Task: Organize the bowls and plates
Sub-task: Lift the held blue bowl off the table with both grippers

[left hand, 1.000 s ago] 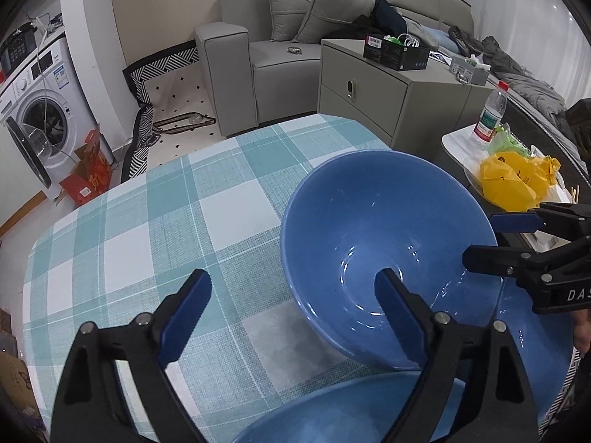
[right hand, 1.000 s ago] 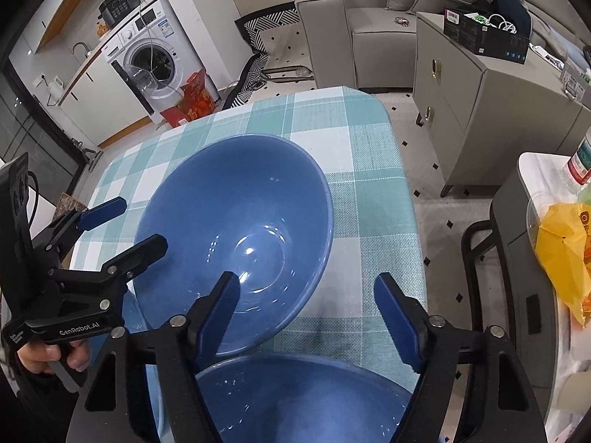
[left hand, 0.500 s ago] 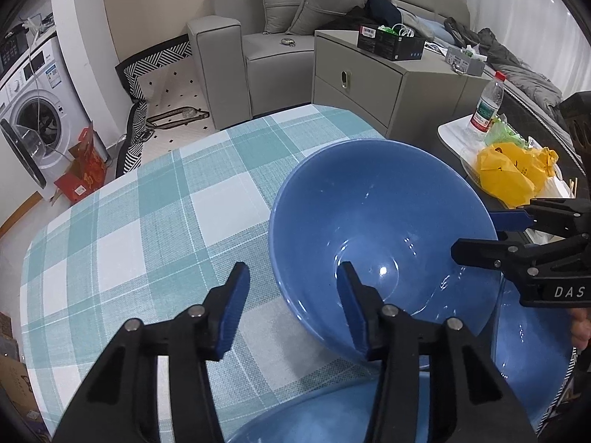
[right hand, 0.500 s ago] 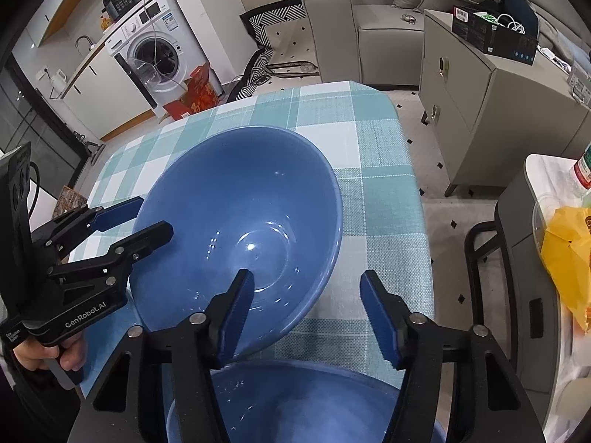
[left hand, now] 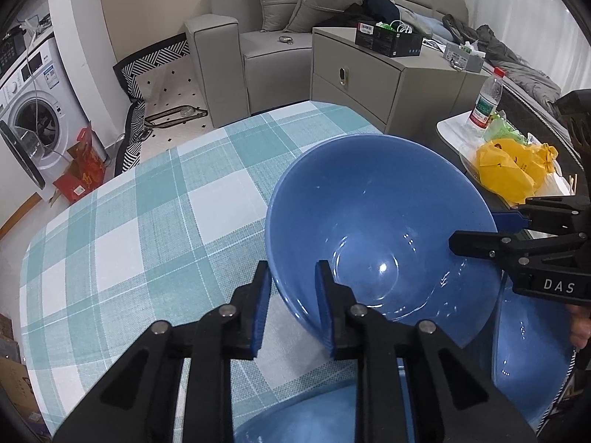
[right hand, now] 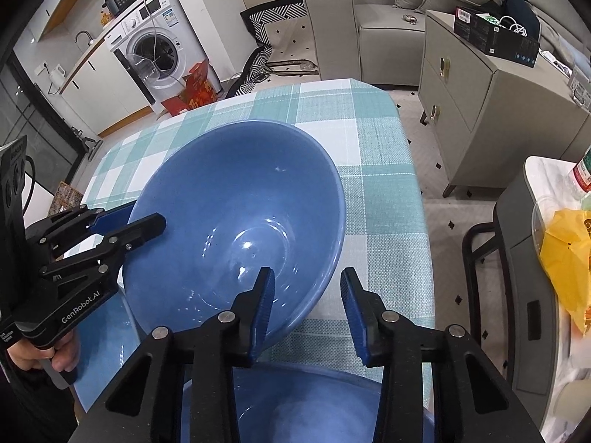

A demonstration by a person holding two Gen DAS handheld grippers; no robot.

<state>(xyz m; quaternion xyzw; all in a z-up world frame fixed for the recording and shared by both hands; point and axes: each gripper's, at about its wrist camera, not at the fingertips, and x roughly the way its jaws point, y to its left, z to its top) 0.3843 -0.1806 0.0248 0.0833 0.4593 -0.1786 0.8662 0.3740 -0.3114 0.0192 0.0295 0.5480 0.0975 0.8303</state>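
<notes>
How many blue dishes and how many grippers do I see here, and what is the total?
Blue dishes: 3 (tilted bowl, near dish, side dish)
Grippers: 2 (left gripper, right gripper)
Total: 5

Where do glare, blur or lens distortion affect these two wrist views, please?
Left wrist view: small specular highlights sit in the blue bowl bottom; fisheye bends the checked tablecloth edges, with black vignette corners. Right wrist view: similar glints in the bowl's well, the yellow bag at the right edge is smeared and soft, and the cabinet lines bow outward.
</notes>
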